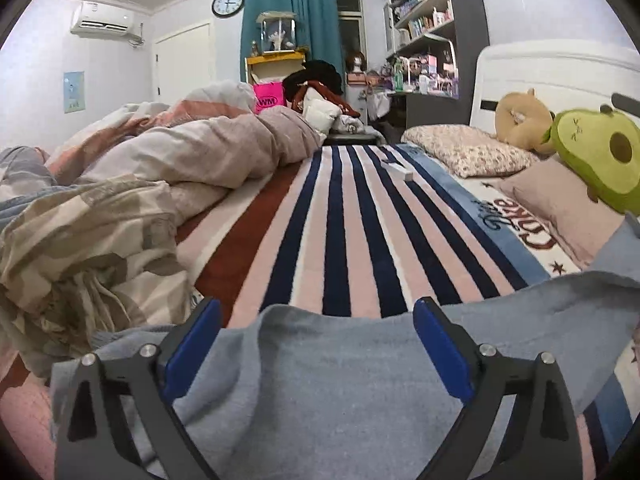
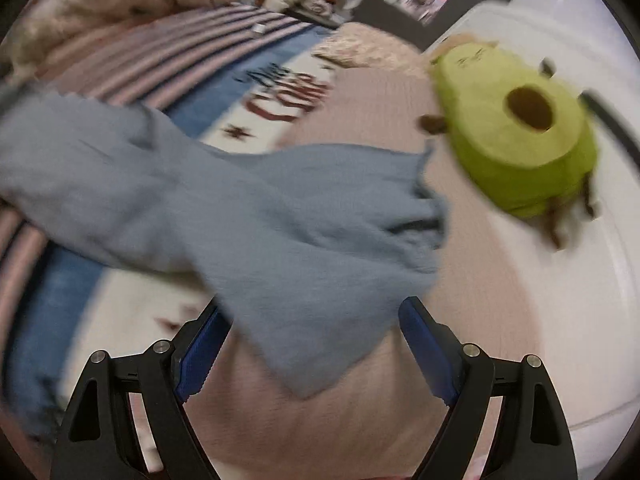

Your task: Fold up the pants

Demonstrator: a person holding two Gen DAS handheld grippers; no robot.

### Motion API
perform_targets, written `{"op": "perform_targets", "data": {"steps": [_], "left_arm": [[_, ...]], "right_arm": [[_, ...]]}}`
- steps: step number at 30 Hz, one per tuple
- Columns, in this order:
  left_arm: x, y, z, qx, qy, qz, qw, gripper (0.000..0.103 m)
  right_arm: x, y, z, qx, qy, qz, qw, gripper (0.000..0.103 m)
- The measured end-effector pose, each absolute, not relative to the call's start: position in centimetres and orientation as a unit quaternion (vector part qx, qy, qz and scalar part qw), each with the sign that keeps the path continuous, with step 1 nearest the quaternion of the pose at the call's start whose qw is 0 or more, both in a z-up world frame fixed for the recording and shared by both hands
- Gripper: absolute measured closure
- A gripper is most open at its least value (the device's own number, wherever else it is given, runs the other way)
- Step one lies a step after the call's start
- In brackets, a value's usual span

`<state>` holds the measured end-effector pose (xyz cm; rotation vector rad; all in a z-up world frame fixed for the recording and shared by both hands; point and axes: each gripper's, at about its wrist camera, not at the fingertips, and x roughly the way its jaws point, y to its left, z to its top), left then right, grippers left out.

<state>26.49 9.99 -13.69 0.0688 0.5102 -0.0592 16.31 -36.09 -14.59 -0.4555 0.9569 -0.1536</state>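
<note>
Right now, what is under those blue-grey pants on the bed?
The pants lie on a striped blanket, and one end rests on a pink pillow. Whatever lies directly beneath the cloth is covered.

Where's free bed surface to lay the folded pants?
The striped blanket is bare between the rumpled beige duvet and the floral pillow, apart from a small white object. The head end is crowded: green avocado plush, pink pillow. The grey-blue pants cover the near edge.
</note>
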Motion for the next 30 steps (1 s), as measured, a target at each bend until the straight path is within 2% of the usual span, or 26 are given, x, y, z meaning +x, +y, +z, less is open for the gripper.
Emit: {"op": "perform_targets", "data": {"steps": [1, 2, 3, 4, 5, 12, 16, 19, 21, 23, 24, 27, 30], "left_arm": [[26.6, 9.7, -13.8, 0.036, 0.255, -0.031, 0.966, 0.008], [26.7, 9.5, -14.0, 0.038, 0.256, -0.033, 0.965, 0.008], [26.6, 9.3, -14.1, 0.04, 0.257, -0.035, 0.965, 0.008], [26.6, 9.1, -14.2, 0.043, 0.258, -0.038, 0.964, 0.008], [26.6, 8.9, -14.2, 0.045, 0.258, -0.039, 0.964, 0.008], [26.9, 8.9, -14.5, 0.043, 0.263, -0.04, 0.963, 0.008], [27.4, 9.4, -14.8, 0.031, 0.271, -0.036, 0.961, 0.008], [27.7, 9.5, -15.2, 0.029, 0.277, -0.031, 0.96, 0.008], [28.0, 9.5, -15.5, 0.029, 0.283, -0.029, 0.958, 0.008], [28.0, 9.3, -15.7, 0.033, 0.285, -0.028, 0.958, 0.008], [28.0, 9.3, -15.8, 0.035, 0.285, -0.028, 0.957, 0.008], [28.2, 9.0, -16.0, 0.042, 0.288, -0.029, 0.956, 0.008], [28.1, 8.9, -16.0, 0.046, 0.287, -0.029, 0.956, 0.008]], "right_arm": [[16.2, -36.1, -14.5, -0.227, 0.446, -0.079, 0.862, 0.033], [16.2, -36.2, -14.2, -0.225, 0.436, -0.081, 0.868, 0.057], [16.4, -36.4, -13.8, -0.217, 0.431, -0.083, 0.872, 0.073], [16.6, -36.7, -13.3, -0.208, 0.427, -0.085, 0.876, 0.1], [17.0, -37.0, -12.5, -0.199, 0.419, -0.086, 0.882, 0.103], [21.9, -38.3, -8.7, -0.169, 0.4, -0.09, 0.896, 0.103], [25.8, -39.5, -8.6, -0.139, 0.408, -0.091, 0.898, 0.101], [27.7, -39.3, -9.2, -0.16, 0.404, -0.093, 0.896, 0.101], [29.1, -39.3, -9.7, -0.162, 0.408, -0.088, 0.894, 0.091], [30.2, -39.5, -10.1, -0.166, 0.406, -0.103, 0.893, 0.052], [30.7, -39.8, -10.0, -0.167, 0.4, -0.114, 0.894, 0.049], [31.0, -40.1, -8.7, -0.138, 0.381, -0.096, 0.909, 0.051], [31.7, -39.4, -8.2, -0.159, 0.382, -0.101, 0.905, 0.051]]}}
